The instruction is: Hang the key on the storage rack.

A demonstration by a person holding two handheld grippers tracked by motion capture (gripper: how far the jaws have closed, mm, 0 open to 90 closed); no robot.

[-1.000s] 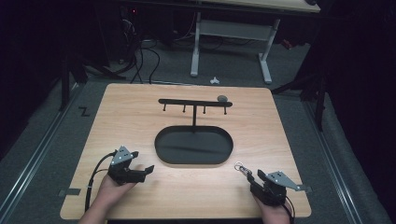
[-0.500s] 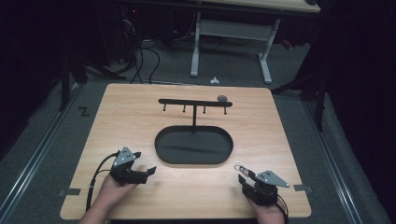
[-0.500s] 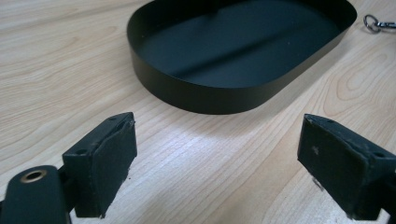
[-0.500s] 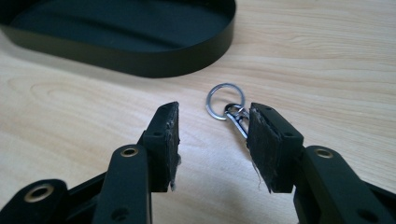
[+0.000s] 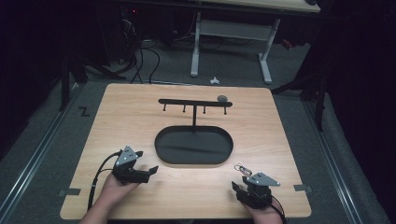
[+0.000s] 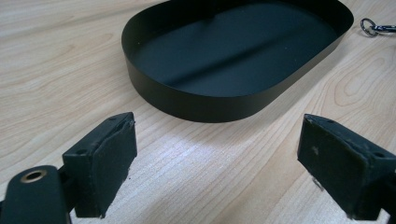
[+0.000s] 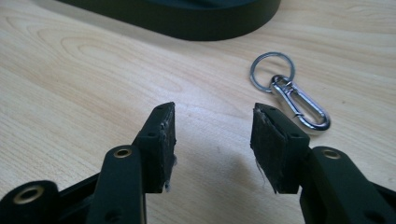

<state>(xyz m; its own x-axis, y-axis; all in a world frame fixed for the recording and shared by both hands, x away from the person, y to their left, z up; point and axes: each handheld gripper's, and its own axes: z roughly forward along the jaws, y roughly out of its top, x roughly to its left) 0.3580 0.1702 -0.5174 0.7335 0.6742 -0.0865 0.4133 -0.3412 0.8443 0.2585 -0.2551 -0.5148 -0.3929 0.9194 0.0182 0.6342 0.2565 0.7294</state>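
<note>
Dim workshop floor, cables and the legs of another bench lie beyond a pale wooden table (image 5: 140, 116). At the table's centre stands a black oval tray (image 5: 194, 145), shallow and bare inside, with a thin post rising from its far edge to a crossbar of small hooks (image 5: 194, 102). A small grey object sits on the bar's right end; what it is cannot be told.

Near the tray's right end, on the bare wood, lies a metal key ring with a snap clip (image 7: 289, 91), just apart from the tray wall.

A person's hands enter from the near edge. The left gripper (image 5: 140, 171) rests on the near left of the table, jaws spread wide and holding nothing. The right gripper (image 7: 212, 144) sits at the near right, jaws partly apart and empty, with the clip just ahead and a little to its right.

The clip looks light, rigid and slick, and it lies flat, so it would likely skid or swivel at the ring joint. The clip's longer body seems the surer place to pinch.
</note>
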